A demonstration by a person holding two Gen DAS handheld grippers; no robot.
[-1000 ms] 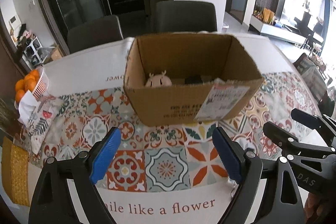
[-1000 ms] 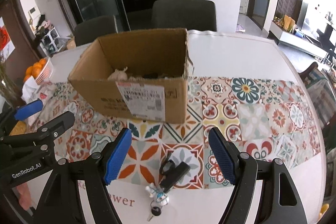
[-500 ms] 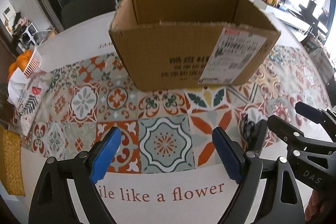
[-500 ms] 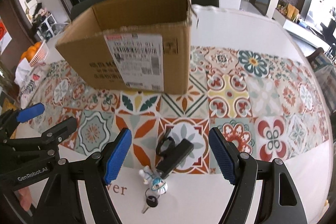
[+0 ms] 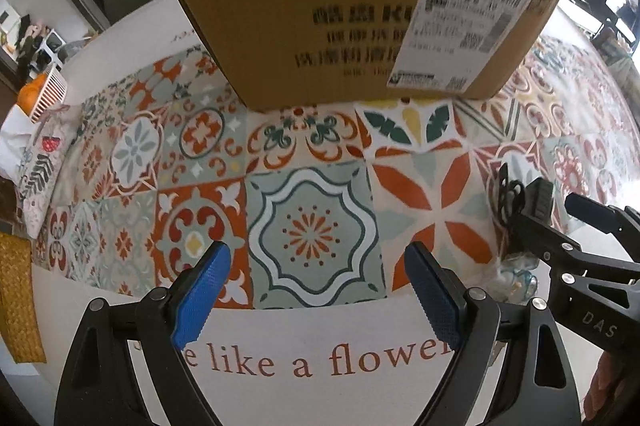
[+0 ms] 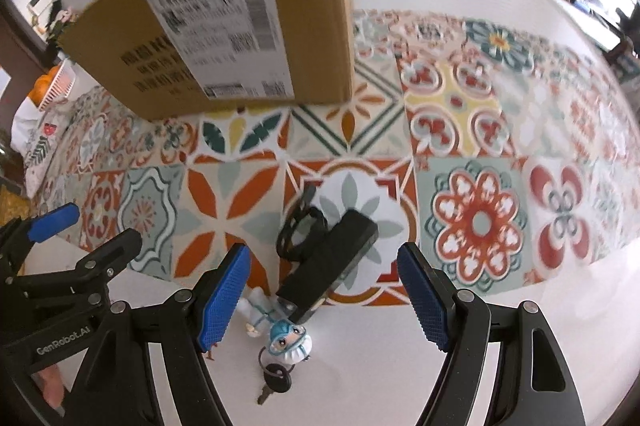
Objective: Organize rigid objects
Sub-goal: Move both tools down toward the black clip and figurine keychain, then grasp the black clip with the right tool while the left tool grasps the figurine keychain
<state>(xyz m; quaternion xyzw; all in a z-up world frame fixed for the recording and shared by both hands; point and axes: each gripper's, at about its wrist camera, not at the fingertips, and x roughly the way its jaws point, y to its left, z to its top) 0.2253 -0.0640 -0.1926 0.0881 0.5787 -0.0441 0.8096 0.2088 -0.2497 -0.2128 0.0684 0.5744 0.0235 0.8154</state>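
Note:
A black car-key fob [image 6: 334, 258] with a black ring lies on the tiled tablecloth, with a small white-and-teal figurine keychain [image 6: 286, 340] and a key [image 6: 274, 384] at its near end. My right gripper [image 6: 324, 296] is open and low over the table, its blue pads on either side of the fob. My left gripper [image 5: 318, 294] is open and empty over the cloth to the left. The fob also shows in the left wrist view [image 5: 534, 210], partly behind the right gripper. The cardboard box [image 6: 240, 18] stands behind; its inside is hidden.
A white basket of oranges [image 5: 40, 94] and a patterned cloth bag [image 5: 40, 162] sit at the table's left edge. A yellow woven mat [image 5: 18, 302] lies at the near left. The box [image 5: 360, 6] looms close in front.
Both grippers have dropped lower and moved forward toward the table. The box now towers above the views and its contents are out of sight. The right gripper's pads now flank the key fob.

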